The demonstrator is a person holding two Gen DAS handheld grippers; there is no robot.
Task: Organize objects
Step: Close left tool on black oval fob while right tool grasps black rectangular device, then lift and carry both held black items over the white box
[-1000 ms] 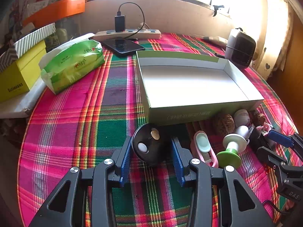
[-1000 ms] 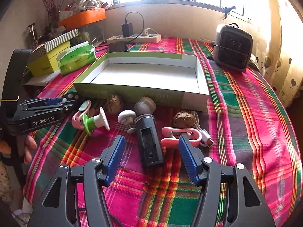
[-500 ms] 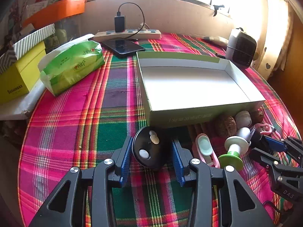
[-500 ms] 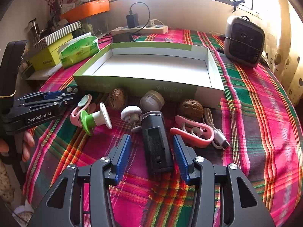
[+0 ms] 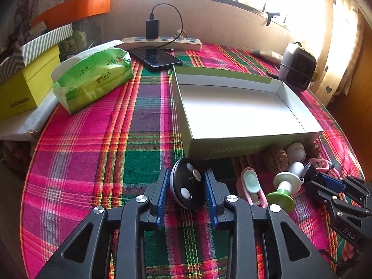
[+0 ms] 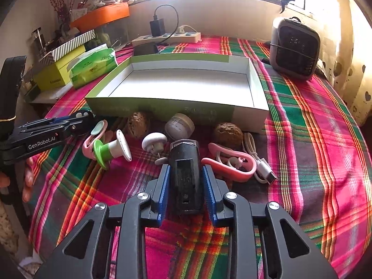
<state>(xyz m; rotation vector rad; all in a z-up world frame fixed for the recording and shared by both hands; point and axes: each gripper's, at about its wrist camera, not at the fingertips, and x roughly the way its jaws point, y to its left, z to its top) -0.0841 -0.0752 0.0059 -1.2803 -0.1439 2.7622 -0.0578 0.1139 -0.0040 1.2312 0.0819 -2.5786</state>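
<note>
The left gripper (image 5: 187,189) has just been closing and now clamps a round black disc (image 5: 187,187); the right gripper (image 6: 184,181) has likewise been closing — its pads grip a black oblong device (image 6: 186,176). Beyond both lies the open box (image 6: 260,114).

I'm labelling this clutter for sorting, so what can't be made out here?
- Print on the box front, left wrist view: blurred.
- Black device, right wrist view: near end hidden behind the right gripper.
- Walnut, left wrist view: partly in the box's shadow.
</note>
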